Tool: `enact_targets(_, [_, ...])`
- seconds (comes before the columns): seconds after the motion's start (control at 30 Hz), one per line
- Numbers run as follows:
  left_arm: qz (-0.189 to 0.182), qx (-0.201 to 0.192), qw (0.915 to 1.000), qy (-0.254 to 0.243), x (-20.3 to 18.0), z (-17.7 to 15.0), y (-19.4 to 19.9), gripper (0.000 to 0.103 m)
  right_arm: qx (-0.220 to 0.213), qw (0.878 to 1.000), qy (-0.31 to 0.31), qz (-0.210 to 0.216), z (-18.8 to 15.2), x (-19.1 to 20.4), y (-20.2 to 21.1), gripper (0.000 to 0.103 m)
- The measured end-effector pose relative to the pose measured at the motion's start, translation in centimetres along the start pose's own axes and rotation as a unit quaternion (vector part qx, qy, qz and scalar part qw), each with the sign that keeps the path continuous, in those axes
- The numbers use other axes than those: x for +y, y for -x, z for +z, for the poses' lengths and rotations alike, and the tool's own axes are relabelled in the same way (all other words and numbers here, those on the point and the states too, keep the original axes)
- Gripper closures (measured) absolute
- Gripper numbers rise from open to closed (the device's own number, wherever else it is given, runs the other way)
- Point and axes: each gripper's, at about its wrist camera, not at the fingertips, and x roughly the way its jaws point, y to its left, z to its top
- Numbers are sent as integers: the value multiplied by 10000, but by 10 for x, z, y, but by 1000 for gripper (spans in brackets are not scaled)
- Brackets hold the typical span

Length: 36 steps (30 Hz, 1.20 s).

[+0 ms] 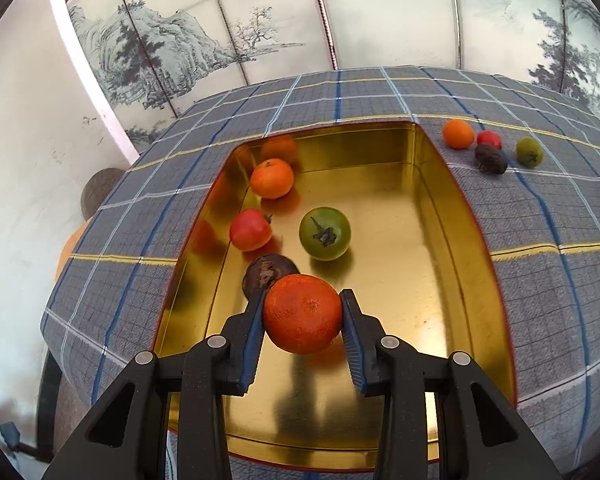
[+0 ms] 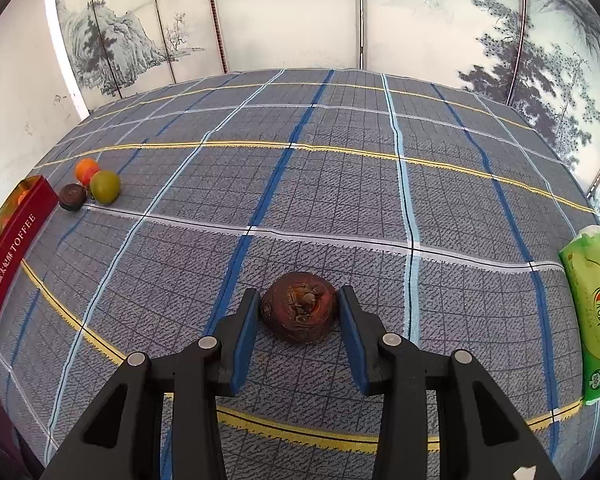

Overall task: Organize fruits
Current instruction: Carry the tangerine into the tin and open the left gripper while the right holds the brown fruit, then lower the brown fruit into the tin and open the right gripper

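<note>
Item: my left claw (image 1: 303, 314) clamps tangerine (image 1: 302, 313) above tin (image 1: 452, 184) for dropping; right claw (image 2: 298, 314) brackets brown fruit (image 2: 299, 306), grip uncertain

- Tin (image 1: 440, 184) sits on the tablecloth (image 1: 540, 240), open top up.
- Inside the tin, along its left wall: mandarin (image 1: 272, 178) farthest back, tomato (image 1: 251, 230) in front of it, dark round fruit (image 1: 268, 272) nearer still.
- Persimmon (image 1: 325, 233) lies in the tin just right of the tomato, apart from it.
- Tangerine (image 1: 302, 313) held between the left gripper (image 1: 303, 314) fingers, above the tin's near half, partly in front of the dark round fruit.
- Right of the tin, on the cloth: four small fruits (image 1: 490, 148) in a tight cluster near its far corner.
- Water chestnut (image 2: 299, 307) lies on the cloth between the right gripper (image 2: 299, 312) fingers, well right of the tin.
- Tissue pack (image 2: 594, 312) at the cloth's right edge.
- Folding screen (image 1: 260, 20) stands behind the table.
</note>
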Motion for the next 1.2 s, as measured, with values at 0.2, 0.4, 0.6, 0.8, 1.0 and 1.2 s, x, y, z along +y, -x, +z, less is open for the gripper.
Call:
enact_targets(0.2, [66,55,10000,33,6,-3,-4,65,0,10000,-4,-1,0,0,0,65])
enact_targets(0.4, [168,84,9998,60,13,-4,-6,62,-5,9997,-238,88,0,-3,2,65])
enact_targets(0.6, [195,-86,9997,151,19,-1,3,58,40,9996,-230,125,-2,2,4,66])
enact_targets(0.8, [121,-162,9991,367,30,-3,17,55,-69,9992,-237,303,-1,17,18,66])
enact_targets(1.0, [207,-218,9979,577,48,-12,35,55,-304,9945,274,967,14,84,41,66])
enact_targets(1.2, [181,-217,9964,796,68,-22,49,52,-402,9749,1084,1900,36,194,49,66])
